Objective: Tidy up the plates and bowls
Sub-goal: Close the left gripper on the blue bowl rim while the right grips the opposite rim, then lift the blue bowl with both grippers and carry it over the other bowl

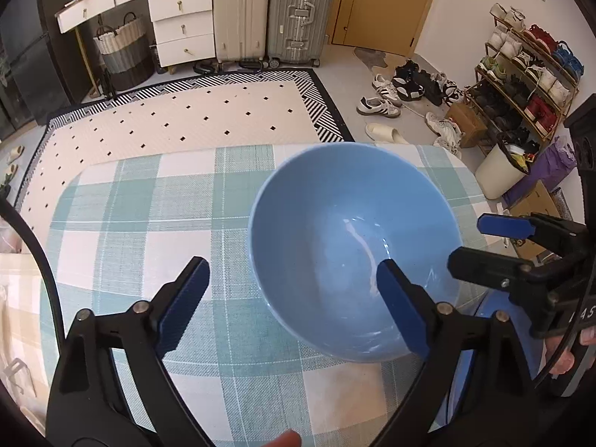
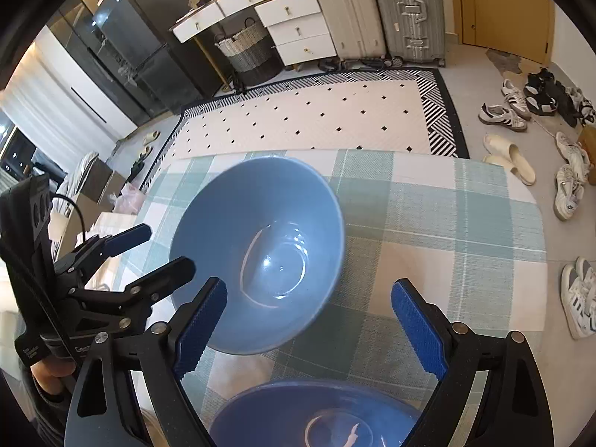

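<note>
A: Left hand-held gripper (image 1: 294, 303) is spread, straddling the near rim of the light blue bowl (image 1: 354, 246) — one pad inside, nothing pinched.

B: Clamp off-centre and that slick wall could slip or tip on the surface (image 1: 130, 216).

A: Right hand-held gripper (image 2: 309, 327) gapes empty — darker bowl (image 2: 316, 413) just below it.

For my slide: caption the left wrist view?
Open left gripper straddling the rim of a light blue bowl on a checked tablecloth.
</note>
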Demonstrator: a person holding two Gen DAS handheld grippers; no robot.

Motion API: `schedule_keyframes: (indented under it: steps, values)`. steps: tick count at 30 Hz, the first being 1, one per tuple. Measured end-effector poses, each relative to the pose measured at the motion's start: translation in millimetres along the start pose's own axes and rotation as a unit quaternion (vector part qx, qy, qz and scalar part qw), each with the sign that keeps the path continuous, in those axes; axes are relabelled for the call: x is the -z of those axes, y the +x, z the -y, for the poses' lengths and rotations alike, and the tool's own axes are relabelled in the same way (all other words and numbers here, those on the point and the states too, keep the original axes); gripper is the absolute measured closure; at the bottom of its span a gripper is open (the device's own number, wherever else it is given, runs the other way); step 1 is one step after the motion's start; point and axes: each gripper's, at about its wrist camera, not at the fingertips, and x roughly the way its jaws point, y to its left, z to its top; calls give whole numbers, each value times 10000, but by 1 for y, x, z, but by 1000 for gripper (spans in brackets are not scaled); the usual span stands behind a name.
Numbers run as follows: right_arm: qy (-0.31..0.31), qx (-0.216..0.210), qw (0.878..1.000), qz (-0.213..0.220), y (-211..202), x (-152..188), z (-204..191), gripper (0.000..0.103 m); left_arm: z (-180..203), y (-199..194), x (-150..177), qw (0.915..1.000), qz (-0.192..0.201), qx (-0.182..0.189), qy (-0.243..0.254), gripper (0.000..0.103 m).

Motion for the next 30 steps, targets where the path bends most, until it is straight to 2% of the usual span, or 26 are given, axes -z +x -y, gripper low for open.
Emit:
schedule_keyframes:
  steps: [2,4,8,15,18,23,25,30]
  values:
    - [-2,-8,10000,-36,5,-1,-1,13,-3,7,0,10000,-32,-4,3,17]
    - [-6,-28,10000,-90,10,-2,-3,19,-5,14,0,10000,-95,-1,9,30]
    - [-63,30,9999,-137,17,-4,-6,22,-9,29,1,9997,-237,93,-35,35]
    - [-71,171,9993,-316,31,-3,-7,47,-13,47,5,9991,-388,143,-20,55]
    - [-108,263,9992,-274,32,-3,-7,49,-13,52,6,9988,-451,195,25,65]
    - [-153,299,9989,-326,34,-1,-11,62,-16,58,6,9990,-445,98,47,74]
    - [-180,356,9987,-330,35,-1,-13,63,-19,59,6,9990,-431,31,64,83]
    - [-204,459,9981,-354,36,0,-13,72,-25,61,5,9991,-417,-56,40,87]
